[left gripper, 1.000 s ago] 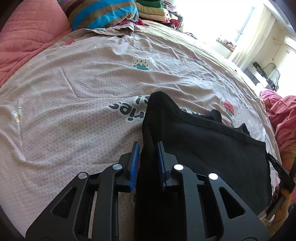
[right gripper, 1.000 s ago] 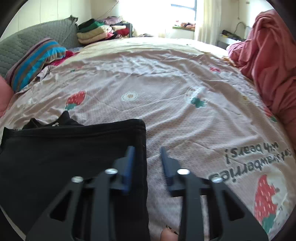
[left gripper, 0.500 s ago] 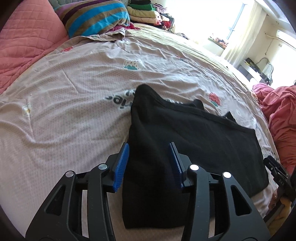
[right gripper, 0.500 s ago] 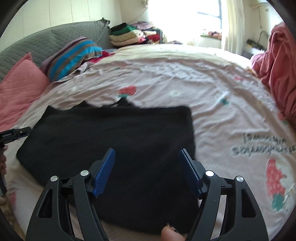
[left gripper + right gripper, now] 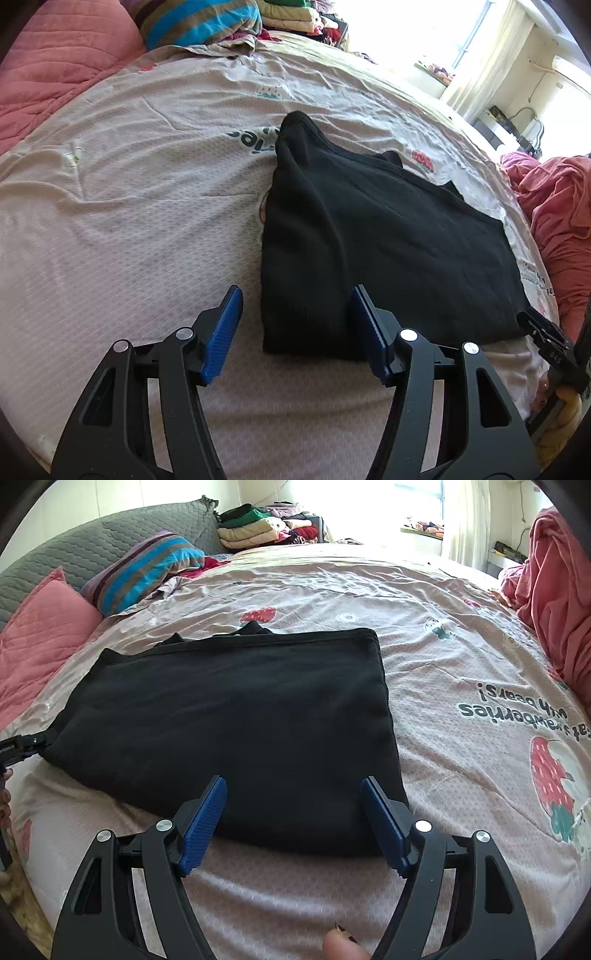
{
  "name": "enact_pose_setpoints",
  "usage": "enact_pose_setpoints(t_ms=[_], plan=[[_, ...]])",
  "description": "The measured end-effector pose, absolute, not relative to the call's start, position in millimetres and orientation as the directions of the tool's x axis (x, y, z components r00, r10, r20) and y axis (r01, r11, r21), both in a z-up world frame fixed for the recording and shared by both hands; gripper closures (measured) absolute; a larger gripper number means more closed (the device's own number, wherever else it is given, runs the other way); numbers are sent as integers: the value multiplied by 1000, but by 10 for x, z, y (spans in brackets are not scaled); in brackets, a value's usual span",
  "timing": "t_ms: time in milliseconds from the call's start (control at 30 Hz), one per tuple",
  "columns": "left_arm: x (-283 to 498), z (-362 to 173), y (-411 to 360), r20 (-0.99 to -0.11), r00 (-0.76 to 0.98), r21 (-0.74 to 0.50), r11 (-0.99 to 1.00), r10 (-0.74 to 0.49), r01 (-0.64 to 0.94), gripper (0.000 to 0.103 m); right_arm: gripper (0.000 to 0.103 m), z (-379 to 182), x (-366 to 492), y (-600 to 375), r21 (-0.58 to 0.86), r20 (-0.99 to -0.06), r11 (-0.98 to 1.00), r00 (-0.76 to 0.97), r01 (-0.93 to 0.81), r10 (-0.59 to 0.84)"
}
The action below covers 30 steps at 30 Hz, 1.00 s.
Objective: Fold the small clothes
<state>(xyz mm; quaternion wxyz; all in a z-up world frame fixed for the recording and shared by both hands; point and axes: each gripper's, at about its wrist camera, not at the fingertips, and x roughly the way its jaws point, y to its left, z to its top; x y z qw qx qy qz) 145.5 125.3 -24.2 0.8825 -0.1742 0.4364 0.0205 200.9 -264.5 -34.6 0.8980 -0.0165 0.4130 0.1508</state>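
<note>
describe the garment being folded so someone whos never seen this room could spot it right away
On the pink strawberry-print bedsheet, look near the front edge, just ahead of the open right tongs. The black garment lies there folded flat, the only black thing on the sheet.

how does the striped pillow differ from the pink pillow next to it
The striped pillow has blue, brown and purple bands; the pink pillow is one plain colour with quilted stitching. The striped pillow lies farther up the bed, nearer the stack of folded clothes; the pink pillow lies nearer the black garment. Both rest against the grey headboard.
</note>
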Motion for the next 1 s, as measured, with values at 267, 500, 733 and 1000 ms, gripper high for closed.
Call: enact_pose_setpoints(t_ms=[267, 500, 733, 1000], plan=[[1205, -4, 1296, -739, 667, -295, 936, -98, -189, 38, 8, -138, 1786, -2636, 134, -699, 946, 649, -295, 301], [1038, 138, 1334, -716, 696, -271, 938, -48, -215, 14, 5, 41, 1669, -2478, 107, -670, 933, 669, -343, 322], [922, 181, 1511, -712, 702, -273, 927, -13, -259, 10, 5, 159, 1522, -2160, 67, -646, 907, 674, -417, 358], [846, 173, 1722, -717, 697, -260, 915, 31, -308, 10, 5, 177, 1377, -1658, -10, -638, 854, 661, -520, 395]])
